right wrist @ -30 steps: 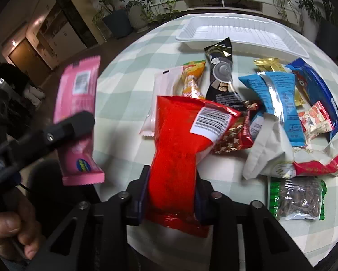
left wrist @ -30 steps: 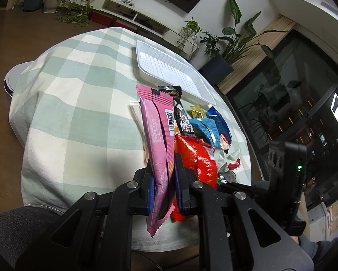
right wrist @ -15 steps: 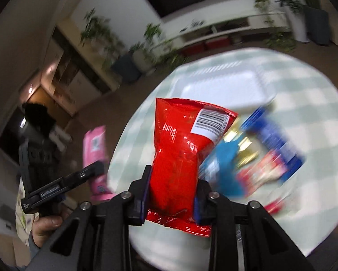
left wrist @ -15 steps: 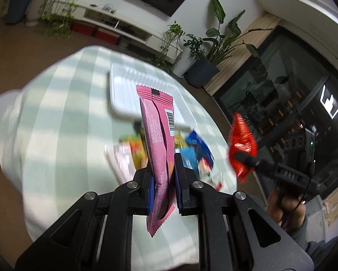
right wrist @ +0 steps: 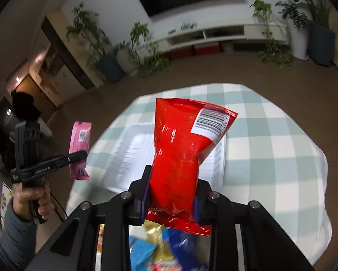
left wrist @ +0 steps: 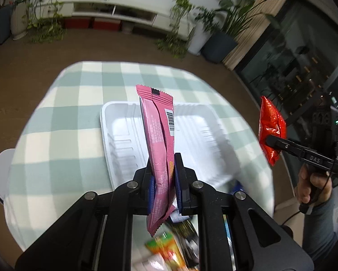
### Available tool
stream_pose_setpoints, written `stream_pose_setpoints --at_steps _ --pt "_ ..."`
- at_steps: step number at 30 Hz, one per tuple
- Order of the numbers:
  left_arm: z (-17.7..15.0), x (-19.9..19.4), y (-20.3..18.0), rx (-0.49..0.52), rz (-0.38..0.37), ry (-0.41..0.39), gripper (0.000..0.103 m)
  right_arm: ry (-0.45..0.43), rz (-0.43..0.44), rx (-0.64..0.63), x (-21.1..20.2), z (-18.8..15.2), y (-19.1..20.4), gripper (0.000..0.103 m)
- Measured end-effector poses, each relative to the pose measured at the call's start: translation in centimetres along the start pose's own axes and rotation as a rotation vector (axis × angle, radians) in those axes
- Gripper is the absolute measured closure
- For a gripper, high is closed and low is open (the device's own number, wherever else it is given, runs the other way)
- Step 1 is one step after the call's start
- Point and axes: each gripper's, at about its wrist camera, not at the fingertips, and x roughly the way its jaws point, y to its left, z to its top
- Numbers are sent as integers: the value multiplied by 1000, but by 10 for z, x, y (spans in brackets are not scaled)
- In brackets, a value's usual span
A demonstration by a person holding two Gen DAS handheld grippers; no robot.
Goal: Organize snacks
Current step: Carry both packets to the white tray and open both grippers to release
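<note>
My left gripper (left wrist: 163, 171) is shut on a long pink snack bar wrapper (left wrist: 158, 133) that stands upright above the white ribbed tray (left wrist: 121, 135). The right gripper (right wrist: 172, 180) is shut on a red crinkly snack bag (right wrist: 182, 146) with a barcode label, held over the same white tray (right wrist: 126, 153). Each gripper shows in the other's view: the right gripper (left wrist: 272, 142) with the red bag (left wrist: 271, 126) at far right, the left gripper (right wrist: 81, 154) with the pink bar (right wrist: 79, 151) at left. Several loose snack packets (right wrist: 160, 246) lie blurred below the jaws.
The round table wears a green and white checked cloth (left wrist: 63, 117). A person's hand (right wrist: 33, 194) and grey sleeve grip the left tool. Potted plants (left wrist: 45, 11) and a low white TV cabinet (left wrist: 114, 6) stand on the brown floor beyond the table.
Both grippers have lifted away from the snack pile and swung over toward the white tray, each still carrying its packet. The pile has dropped to the bottom of both views.
</note>
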Motion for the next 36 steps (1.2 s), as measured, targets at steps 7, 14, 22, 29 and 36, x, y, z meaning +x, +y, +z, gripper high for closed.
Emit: stream_pose_setpoints --at_steps 7,14,22,29,36 --pt "0 66 15 -9 25 87 90 124 -21 -20 76 3 -14 71" --pt "-8 93 16 8 56 112 90 180 -75 -5 111 -6 -30 71" --pt "-20 103 12 36 113 108 86 194 -95 -36 119 -14 -29 68" --pt "-17 98 20 11 163 88 76 195 -122 -64 119 -17 -26 59" --pt "-12 64 13 9 183 19 46 130 -115 -48 87 -10 -24 49"
